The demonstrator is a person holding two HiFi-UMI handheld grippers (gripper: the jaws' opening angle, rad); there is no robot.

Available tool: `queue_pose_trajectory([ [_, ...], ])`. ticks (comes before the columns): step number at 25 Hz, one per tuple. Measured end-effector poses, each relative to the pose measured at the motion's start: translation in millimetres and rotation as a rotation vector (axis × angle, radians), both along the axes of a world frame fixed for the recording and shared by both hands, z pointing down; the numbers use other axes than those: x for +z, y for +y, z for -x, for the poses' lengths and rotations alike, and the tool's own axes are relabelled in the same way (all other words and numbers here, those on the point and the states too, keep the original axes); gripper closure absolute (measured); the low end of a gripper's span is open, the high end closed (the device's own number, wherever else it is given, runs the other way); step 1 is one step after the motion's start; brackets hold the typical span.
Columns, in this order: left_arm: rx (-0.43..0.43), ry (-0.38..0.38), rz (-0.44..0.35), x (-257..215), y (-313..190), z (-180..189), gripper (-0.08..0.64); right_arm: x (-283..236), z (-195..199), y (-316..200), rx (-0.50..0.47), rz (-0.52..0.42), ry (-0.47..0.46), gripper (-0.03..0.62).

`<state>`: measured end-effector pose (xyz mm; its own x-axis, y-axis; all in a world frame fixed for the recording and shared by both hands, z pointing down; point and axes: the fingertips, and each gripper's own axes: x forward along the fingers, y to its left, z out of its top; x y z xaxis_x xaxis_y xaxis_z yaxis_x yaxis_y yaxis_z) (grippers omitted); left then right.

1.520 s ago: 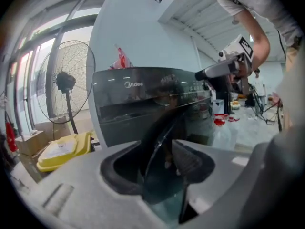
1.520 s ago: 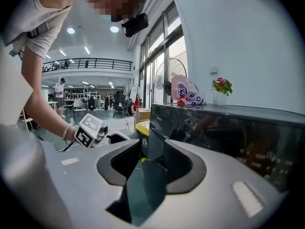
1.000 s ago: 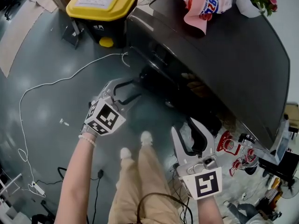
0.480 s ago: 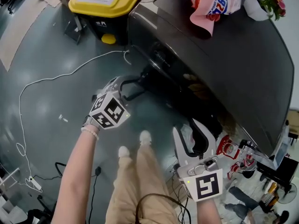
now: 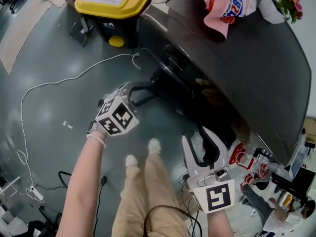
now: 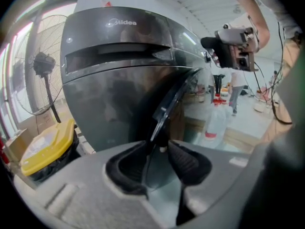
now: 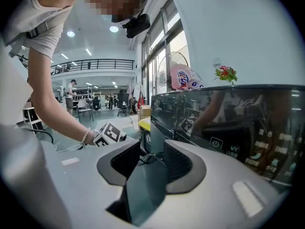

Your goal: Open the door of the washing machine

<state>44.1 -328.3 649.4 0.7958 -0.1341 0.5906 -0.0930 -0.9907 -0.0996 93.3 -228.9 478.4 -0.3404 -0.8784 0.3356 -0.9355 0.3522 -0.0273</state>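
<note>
Landmark is the washing machine (image 5: 237,68), a dark grey front-loader. Its door (image 6: 174,101) is on the machine's front and stands ajar, swung out at an angle, seen edge-on in the left gripper view. The left gripper (image 5: 147,94) is at the machine's front, aimed down at the door. Its jaws have just been closing and are now at a middling gap. The door's free edge sits between the tips, pads just beside it on either side, not clamped on it. The right gripper (image 5: 198,136) is also in front of the machine, further along its front from the door and near the person's legs (image 5: 145,181). Its jaws are wide apart with nothing between them. The machine's glossy control panel (image 7: 238,142) shows beside it in the right gripper view. On top of the machine are a pink detergent bag (image 5: 224,4) and a white pot with flowers (image 5: 274,1). Beside the machine, at the door end, is a black bin with yellow lid (image 5: 111,4). A white cable (image 5: 59,88) snakes over the grey floor (image 5: 44,58) in front of the machine, well apart from the door. Red-and-white bottles (image 5: 244,154) stand on the floor by the machine's other end. A standing fan (image 6: 43,63) is past the machine on the bin side.
</note>
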Motion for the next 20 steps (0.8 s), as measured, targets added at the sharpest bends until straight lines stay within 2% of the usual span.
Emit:
queue_pose_trajectory([
  [15,-0.016,-0.005,0.025,-1.9,22.3,22.5,0.437,-2.1,15.5,9.1,-0.007,0.004,0.009,0.451],
  [20,-0.012,-0.012,0.029,-1.3,36.2,35.1,0.442,7.9,14.0,16.6,0.057,0.054,0.017,0.451],
])
